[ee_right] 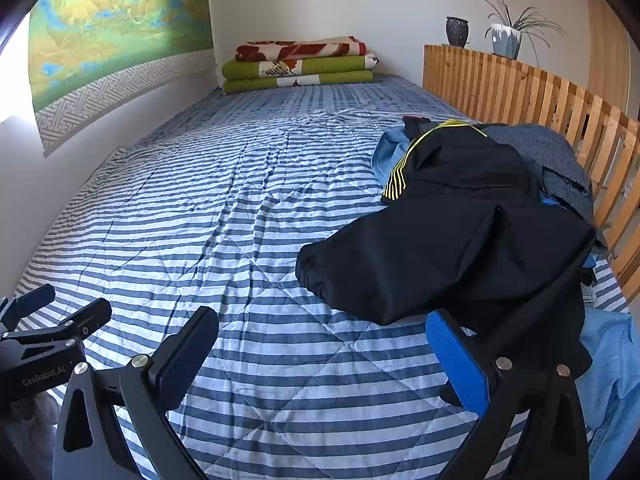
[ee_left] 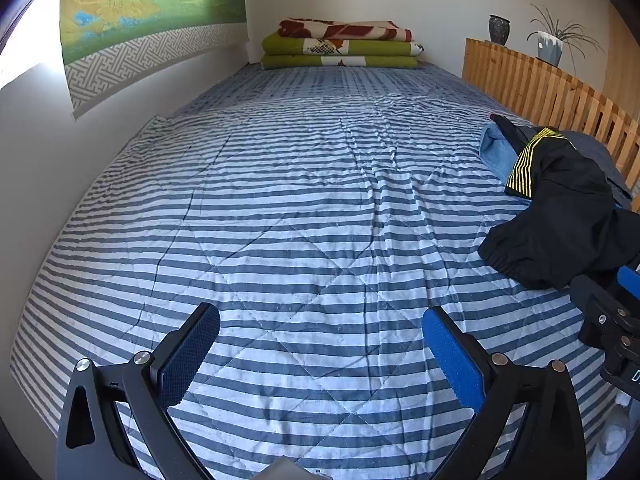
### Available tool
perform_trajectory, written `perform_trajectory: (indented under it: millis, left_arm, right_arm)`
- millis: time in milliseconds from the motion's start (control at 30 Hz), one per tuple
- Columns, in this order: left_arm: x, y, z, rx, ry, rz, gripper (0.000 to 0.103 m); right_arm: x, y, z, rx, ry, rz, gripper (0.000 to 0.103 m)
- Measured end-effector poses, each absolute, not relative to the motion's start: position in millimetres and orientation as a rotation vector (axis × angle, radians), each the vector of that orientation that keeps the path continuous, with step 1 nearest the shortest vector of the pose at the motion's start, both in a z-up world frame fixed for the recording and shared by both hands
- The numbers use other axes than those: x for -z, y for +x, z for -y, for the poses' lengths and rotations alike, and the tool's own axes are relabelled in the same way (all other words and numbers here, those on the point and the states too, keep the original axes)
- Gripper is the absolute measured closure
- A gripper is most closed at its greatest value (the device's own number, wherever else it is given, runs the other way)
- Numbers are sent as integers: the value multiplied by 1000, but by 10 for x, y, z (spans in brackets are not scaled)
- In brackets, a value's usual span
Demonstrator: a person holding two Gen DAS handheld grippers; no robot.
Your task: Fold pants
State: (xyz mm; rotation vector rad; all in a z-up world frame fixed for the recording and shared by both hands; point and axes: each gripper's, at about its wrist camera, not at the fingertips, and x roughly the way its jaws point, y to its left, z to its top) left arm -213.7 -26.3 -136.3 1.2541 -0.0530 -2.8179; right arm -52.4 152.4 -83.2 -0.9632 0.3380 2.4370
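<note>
Black pants [ee_right: 452,236] with a yellow-striped band lie crumpled on top of a clothes pile at the right side of the striped bed; the left wrist view shows the same black pants [ee_left: 560,216] at its right edge. My right gripper [ee_right: 322,344] is open, hovering over the quilt just in front of the pants' elastic cuff, its right blue pad close to the fabric. My left gripper [ee_left: 320,344] is open above bare quilt, well left of the pants, nothing between its fingers. Each gripper shows at the edge of the other's view.
Light blue and dark blue garments [ee_right: 560,160] lie under and beside the pants. A wooden slatted rail [ee_right: 540,96] bounds the bed's right side, with a vase and a potted plant on it. Folded blankets [ee_right: 300,64] sit at the far end. A wall runs along the left.
</note>
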Motion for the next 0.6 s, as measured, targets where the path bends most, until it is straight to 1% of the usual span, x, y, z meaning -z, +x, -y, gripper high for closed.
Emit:
perform_trajectory:
  millis: [100,200,267,367,500,600]
  left_arm:
    - [1324,-2104,233,2831,1275,16,0]
    - [1270,-2072,284,2799,1222,-14,0]
    - [1251,-2081,371,2790,1222,-64,0]
    - [1266,-2089,470,2779,1260,-105,0]
    - [1294,-2059,492,2769,1261,-78,0]
    - [1345,-2055,425,2771,1276,-16,0]
  right_arm:
    - [819,-506,-1482,-2429,-950,-335,1]
    - [848,-508,-1469,-2418,-959,-346,1]
    - [841,-488,-1461,-2408,-947,-339,1]
    - [800,-459,-1439,-2403,-917,-298,1]
    - [778,-439,-1447,-2407,-904,-308,1]
    - [788,-446,-1437,-2411,-910,-308,1]
